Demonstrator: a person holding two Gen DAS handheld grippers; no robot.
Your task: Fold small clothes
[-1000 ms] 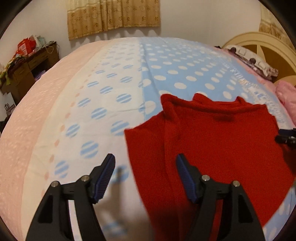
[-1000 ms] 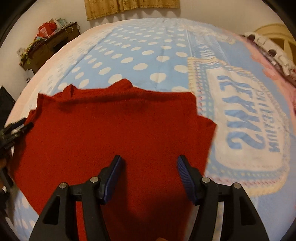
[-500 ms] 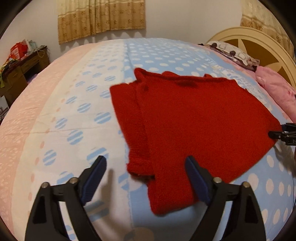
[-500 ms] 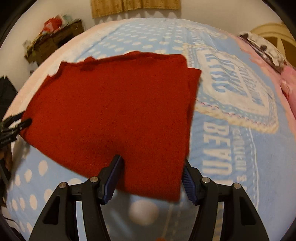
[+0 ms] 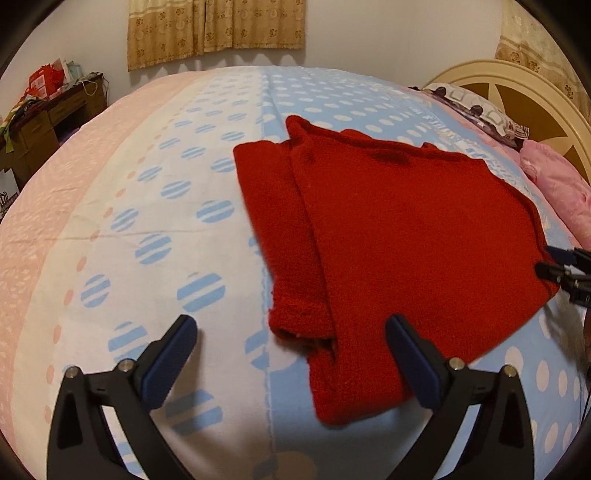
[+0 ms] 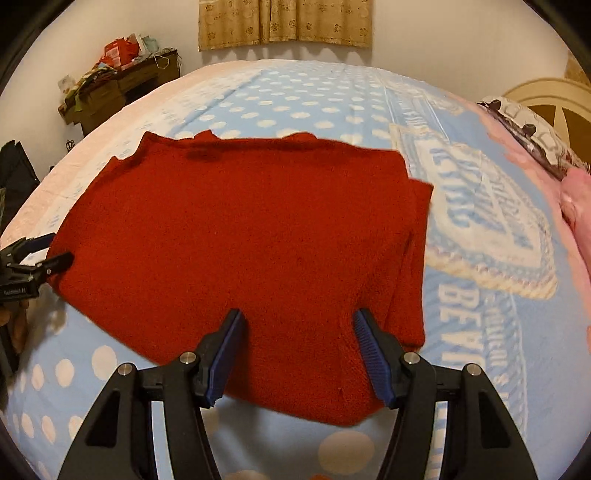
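Red sweater (image 5: pixel 399 236) lies flat mid-frame on the bed (image 5: pixel 147 206); left claw (image 5: pixel 291 358) and right claw (image 6: pixel 299 354) both gape wide, holding nothing.

Before me spreads a bed (image 5: pixel 147 192) under a quilt of pink, white and blue with dots. Beyond it a plain pale wall (image 5: pixel 388 33) carries tan patterned curtains (image 5: pixel 216 31). At my left a cluttered brown desk (image 5: pixel 40 122) stands; at my right, a cream headboard (image 5: pixel 517 88) with pillows (image 5: pixel 476 107).
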